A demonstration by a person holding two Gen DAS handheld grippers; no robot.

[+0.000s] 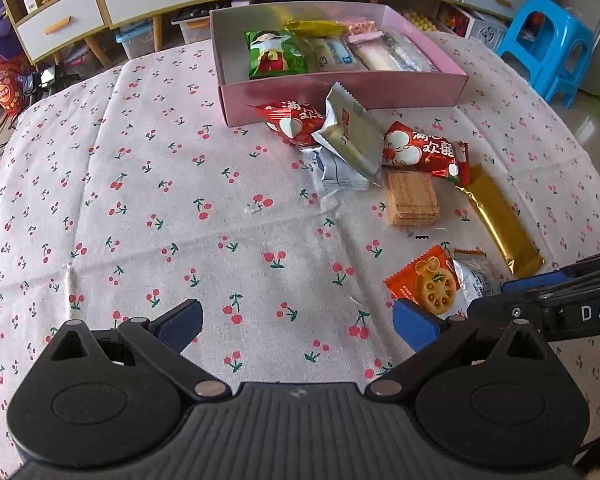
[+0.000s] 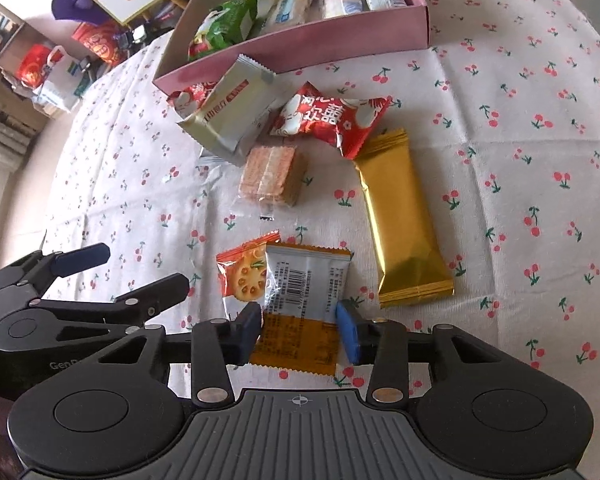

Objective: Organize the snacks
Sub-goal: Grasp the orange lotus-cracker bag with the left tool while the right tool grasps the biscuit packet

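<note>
Orange packet (image 2: 300, 308) sits between right hand-held gripper (image 2: 300, 330) fingers.

A white tablecloth (image 2: 500, 120) printed with red cherries was seen. The box (image 1: 340, 96) was pink. One wrapper (image 2: 404, 220) was gold, another packet (image 2: 240, 272) orange.

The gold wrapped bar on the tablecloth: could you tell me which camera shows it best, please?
The right wrist view: the gold wrapped bar lies whole and unobstructed on the cherry-print tablecloth. In the left wrist view, it sits small near the edge, its near end by the right gripper.
</note>
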